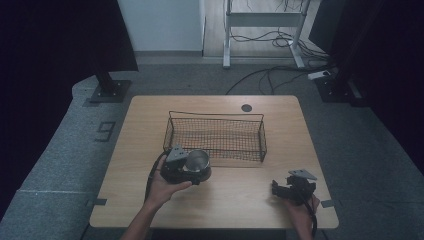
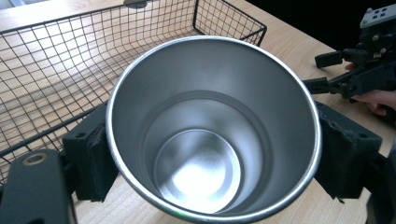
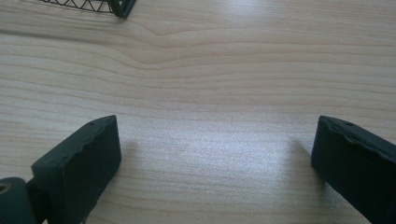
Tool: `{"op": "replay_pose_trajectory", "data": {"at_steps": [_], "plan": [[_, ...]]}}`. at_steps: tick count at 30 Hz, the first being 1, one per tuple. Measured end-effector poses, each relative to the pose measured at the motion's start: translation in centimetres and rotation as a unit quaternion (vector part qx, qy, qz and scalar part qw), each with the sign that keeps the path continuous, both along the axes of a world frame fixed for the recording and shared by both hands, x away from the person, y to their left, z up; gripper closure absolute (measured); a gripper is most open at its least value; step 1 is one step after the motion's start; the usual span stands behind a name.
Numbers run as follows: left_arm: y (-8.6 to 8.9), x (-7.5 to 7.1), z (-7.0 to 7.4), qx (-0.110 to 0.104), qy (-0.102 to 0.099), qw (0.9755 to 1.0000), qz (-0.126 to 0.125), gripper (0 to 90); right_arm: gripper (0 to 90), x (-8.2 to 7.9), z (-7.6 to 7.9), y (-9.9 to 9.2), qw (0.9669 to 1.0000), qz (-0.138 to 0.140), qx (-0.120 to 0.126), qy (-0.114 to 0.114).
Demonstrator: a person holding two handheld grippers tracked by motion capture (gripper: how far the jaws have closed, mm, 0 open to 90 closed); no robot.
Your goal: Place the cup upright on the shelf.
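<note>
The left gripper (image 1: 192,172) jaws pinch the steel cup (image 2: 212,126), seemingly lifted; it could snag the wire basket (image 1: 215,135) rim. The right gripper (image 1: 285,190) jaws stand spread near the worktop's (image 1: 240,200) front edge.

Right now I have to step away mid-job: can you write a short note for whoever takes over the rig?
Left gripper: shut on the steel cup, jaws clamped on its two sides, cup upright with its mouth open and nothing inside.
Right gripper: open, nothing between the jaws, low over bare table near the front right.
Wire basket: mid-table, nothing in it; the cup is just outside its front left corner.
Done: cup is gripped.
Left: likely lift the cup over the basket's front wall, set it down inside and release. Mind the rim on the way over.
</note>
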State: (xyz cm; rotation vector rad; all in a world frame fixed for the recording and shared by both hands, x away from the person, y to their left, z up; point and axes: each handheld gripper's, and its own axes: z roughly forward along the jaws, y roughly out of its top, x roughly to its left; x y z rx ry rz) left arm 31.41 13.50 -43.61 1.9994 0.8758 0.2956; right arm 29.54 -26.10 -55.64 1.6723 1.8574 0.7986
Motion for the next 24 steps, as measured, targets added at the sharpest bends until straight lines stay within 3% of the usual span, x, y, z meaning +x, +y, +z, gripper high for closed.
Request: {"op": "replay_pose_trajectory", "data": {"at_steps": [24], "plan": [[0.5,1.4,0.8,0.007,0.0,0.9999,0.011,15.2,1.7,0.0,0.0,0.0,1.0,-0.004,0.0,0.0]]}}
